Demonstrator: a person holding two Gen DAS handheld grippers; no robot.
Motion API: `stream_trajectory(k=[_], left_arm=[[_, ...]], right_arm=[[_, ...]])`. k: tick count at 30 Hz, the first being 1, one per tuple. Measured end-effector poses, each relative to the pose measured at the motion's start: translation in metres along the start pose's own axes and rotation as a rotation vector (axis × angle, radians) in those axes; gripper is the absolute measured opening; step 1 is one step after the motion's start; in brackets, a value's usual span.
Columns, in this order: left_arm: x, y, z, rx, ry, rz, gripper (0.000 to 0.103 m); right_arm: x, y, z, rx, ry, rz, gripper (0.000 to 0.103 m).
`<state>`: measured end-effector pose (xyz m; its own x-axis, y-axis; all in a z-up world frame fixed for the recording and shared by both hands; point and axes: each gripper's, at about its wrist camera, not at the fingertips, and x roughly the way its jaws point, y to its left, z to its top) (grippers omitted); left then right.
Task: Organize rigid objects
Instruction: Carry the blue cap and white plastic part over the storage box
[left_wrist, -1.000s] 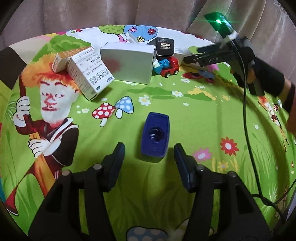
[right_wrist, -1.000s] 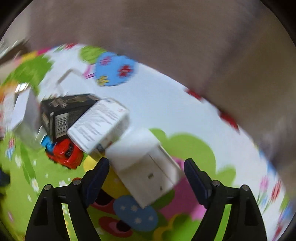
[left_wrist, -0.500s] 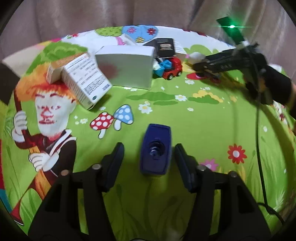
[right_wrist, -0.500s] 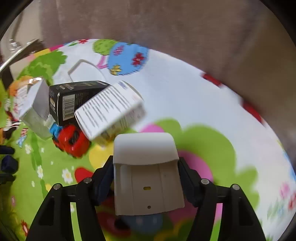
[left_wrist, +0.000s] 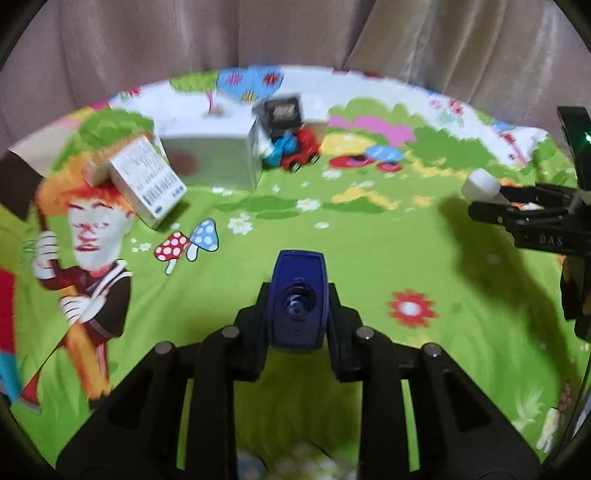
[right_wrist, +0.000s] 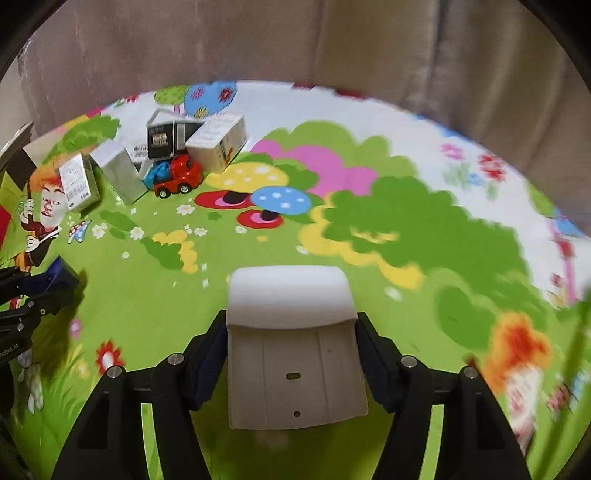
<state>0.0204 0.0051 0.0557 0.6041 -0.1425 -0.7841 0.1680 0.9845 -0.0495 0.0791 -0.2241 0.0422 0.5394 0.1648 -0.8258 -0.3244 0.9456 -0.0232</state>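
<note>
We are gripping one item per hand. The left claw is clenching a dark blue plastic piece, carried low at 6 o'clock in its view over the cartoon-print table. The right claw is clamping a white plastic case, also at 6 o'clock. The remaining clutter is sitting at 10–11 o'clock: medicine boxes, a silver box, a black box and a red toy car. We judge this to be the carry step; next we need a drop spot, likely beside that pile, then open the claws.
</note>
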Motion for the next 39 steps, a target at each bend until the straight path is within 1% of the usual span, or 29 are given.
stream_trajectory(k=[3, 8, 9, 13, 14, 18, 21, 24, 25, 28, 31, 35, 39], left_arm=[[-0.032, -0.019, -0.010, 0.026, -0.037, -0.016, 0.030], [-0.070, -0.050, -0.025, 0.085, -0.068, -0.040, 0.030], [-0.077, -0.057, -0.028, 0.098, -0.073, -0.050, 0.030], [-0.097, -0.086, -0.042, 0.154, -0.082, -0.068, 0.030], [-0.100, -0.094, -0.045, 0.169, -0.081, -0.074, 0.030], [-0.112, -0.126, -0.060, 0.220, -0.077, -0.111, 0.030], [-0.120, -0.153, -0.070, 0.268, -0.078, -0.146, 0.030], [-0.129, -0.182, -0.081, 0.328, -0.079, -0.186, 0.030], [-0.131, -0.191, -0.085, 0.344, -0.077, -0.200, 0.030], [-0.139, -0.224, -0.098, 0.407, -0.065, -0.249, 0.030], [-0.146, -0.252, -0.111, 0.467, -0.054, -0.285, 0.030], [-0.155, -0.288, -0.128, 0.543, -0.039, -0.334, 0.030], [-0.162, -0.323, -0.144, 0.613, -0.004, -0.401, 0.030]], right_arm=[[-0.040, 0.004, -0.013, 0.027, -0.045, -0.002, 0.066], [-0.120, 0.008, -0.057, 0.033, -0.104, -0.037, 0.066], [-0.126, 0.008, -0.062, 0.036, -0.109, -0.042, 0.066], [-0.173, 0.003, -0.101, 0.054, -0.139, -0.083, 0.066], [-0.177, 0.002, -0.106, 0.059, -0.143, -0.089, 0.066], [-0.212, -0.014, -0.145, 0.111, -0.158, -0.124, 0.066], [-0.237, -0.029, -0.181, 0.168, -0.161, -0.161, 0.066], [-0.254, -0.041, -0.212, 0.219, -0.157, -0.178, 0.066], [-0.261, -0.045, -0.227, 0.244, -0.150, -0.190, 0.066], [-0.277, -0.052, -0.259, 0.282, -0.136, -0.205, 0.066], [-0.293, -0.056, -0.292, 0.315, -0.117, -0.239, 0.066], [-0.311, -0.061, -0.326, 0.372, -0.107, -0.253, 0.066], [-0.330, -0.067, -0.360, 0.425, -0.103, -0.283, 0.066]])
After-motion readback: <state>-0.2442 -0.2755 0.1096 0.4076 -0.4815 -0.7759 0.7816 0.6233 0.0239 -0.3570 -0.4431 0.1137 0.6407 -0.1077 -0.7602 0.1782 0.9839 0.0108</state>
